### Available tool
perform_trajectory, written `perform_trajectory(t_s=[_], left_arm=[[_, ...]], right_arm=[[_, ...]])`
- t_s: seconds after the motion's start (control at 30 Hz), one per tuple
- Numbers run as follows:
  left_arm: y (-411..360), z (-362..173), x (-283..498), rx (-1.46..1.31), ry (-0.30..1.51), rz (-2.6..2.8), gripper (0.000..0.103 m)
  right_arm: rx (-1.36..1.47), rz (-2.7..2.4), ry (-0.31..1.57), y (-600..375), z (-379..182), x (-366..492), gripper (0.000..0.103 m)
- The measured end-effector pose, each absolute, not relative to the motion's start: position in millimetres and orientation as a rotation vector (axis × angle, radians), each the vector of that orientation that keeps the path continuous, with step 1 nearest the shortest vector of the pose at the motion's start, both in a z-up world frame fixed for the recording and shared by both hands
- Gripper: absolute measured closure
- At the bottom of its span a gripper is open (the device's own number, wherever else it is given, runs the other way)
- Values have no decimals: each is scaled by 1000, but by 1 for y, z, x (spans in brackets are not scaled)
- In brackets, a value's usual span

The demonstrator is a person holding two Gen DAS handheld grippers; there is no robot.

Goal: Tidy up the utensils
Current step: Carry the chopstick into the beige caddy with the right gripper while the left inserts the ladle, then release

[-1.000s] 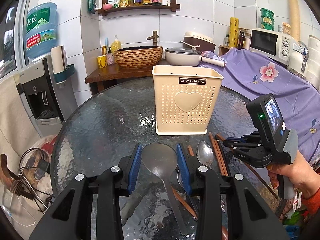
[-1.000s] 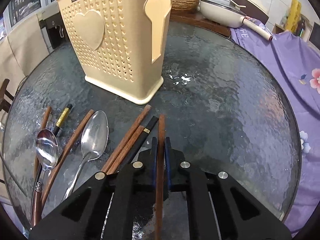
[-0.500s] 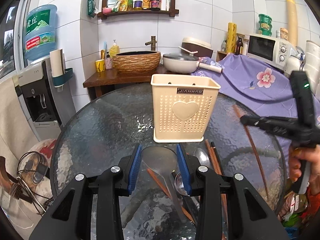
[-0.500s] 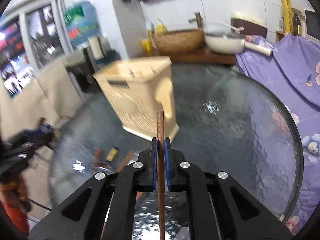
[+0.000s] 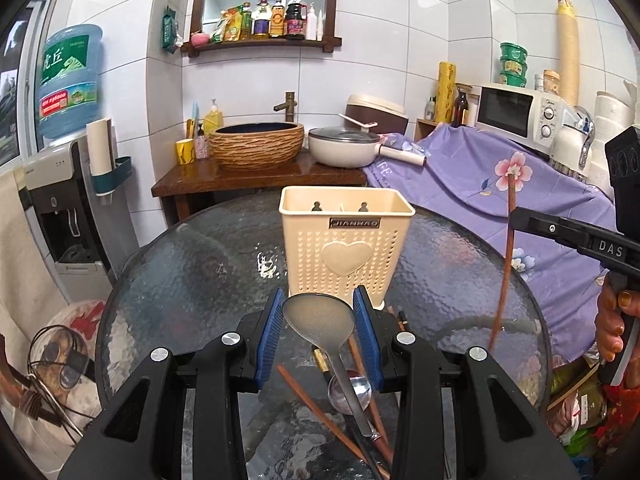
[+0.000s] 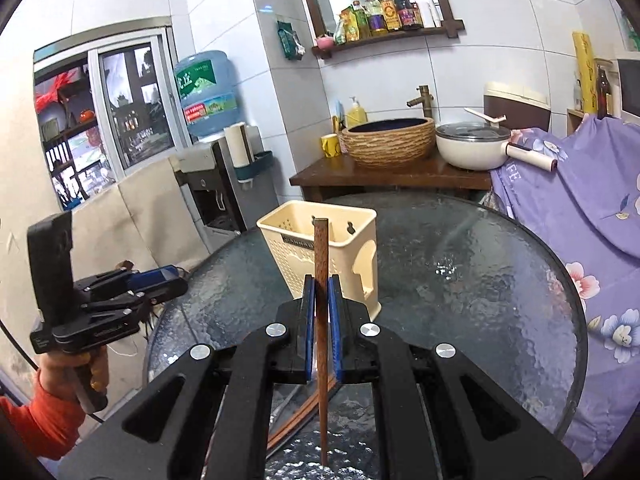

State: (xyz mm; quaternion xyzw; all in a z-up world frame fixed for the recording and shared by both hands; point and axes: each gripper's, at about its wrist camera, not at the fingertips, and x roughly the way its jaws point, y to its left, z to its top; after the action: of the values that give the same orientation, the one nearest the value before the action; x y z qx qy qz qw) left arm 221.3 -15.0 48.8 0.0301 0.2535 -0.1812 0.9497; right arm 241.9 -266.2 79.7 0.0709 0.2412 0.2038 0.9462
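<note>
Chopstick (image 6: 321,280), brown wood, stands almost upright, clamped between the blue pads of the right gripper (image 6: 321,308), raised above the round glass table (image 6: 460,280) near the cream utensil holder (image 6: 320,248). Spoon (image 5: 319,312), metal, sits by its bowl between the pads of the left gripper (image 5: 319,316), which press on its edges; handle trails back over loose chopsticks and another spoon (image 5: 352,390) lying on the glass. Holder stands upright at mid-table.

glass table (image 5: 192,280) bare around the holder (image 5: 346,256); its open top (image 6: 308,216) seemingly unobstructed.
</note>
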Motion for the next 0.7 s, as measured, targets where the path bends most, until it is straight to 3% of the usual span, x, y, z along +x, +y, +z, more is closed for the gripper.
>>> perform_trajectory(t_s=[0.33,0.7], left_arm=[[-24,79,240,82,469,-393,68],[-34,176,300,56,368,-376,68]], right_arm=[[160,480,463,-262,124,255,95],[153,467,393,-254,230,309,95]])
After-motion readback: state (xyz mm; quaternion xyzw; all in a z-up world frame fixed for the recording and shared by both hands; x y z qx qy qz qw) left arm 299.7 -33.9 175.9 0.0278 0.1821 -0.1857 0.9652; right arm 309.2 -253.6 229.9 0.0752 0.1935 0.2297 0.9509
